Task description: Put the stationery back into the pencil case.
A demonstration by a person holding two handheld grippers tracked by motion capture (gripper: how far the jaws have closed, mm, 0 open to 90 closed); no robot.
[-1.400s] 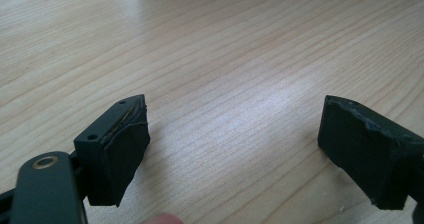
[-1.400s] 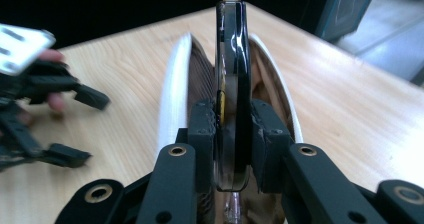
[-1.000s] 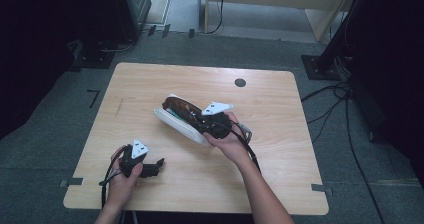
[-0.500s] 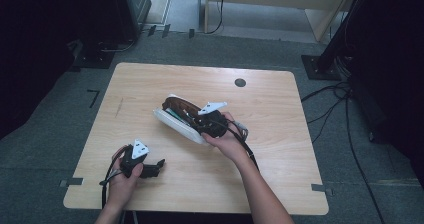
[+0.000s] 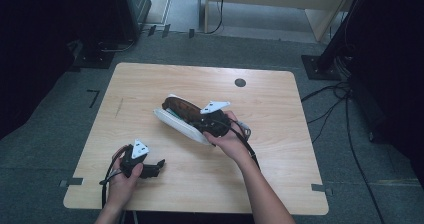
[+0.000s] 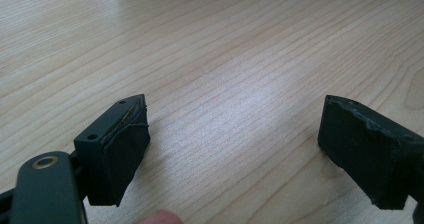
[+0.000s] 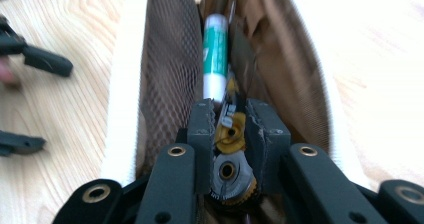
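Nothing much has shifted since the earlier frame: both hands sit where they were, and the pouch point(image 5: 182, 116) lies as before near the middle of the worktop point(image 5: 280, 99). That white-edged, brown-lined pouch is the landmark here. The right hand-held gripper point(image 7: 231, 121) reaches into its open mouth from the near-right end, its jaws nearly closed on a small yellow-topped item point(image 7: 231, 134), probably to place it inside or draw it out. Just beyond that item, deeper in the pouch, lies a green-and-white tube point(image 7: 215, 54), parallel to the mesh lining point(image 7: 170, 64). The left hand-held gripper point(image 6: 235, 149) rests low on the worktop, well apart from the pouch toward its near-left side, jaws spread wide with nothing between them. It seems parked out of the way, since one gripper is enough while the pouch lies flat.
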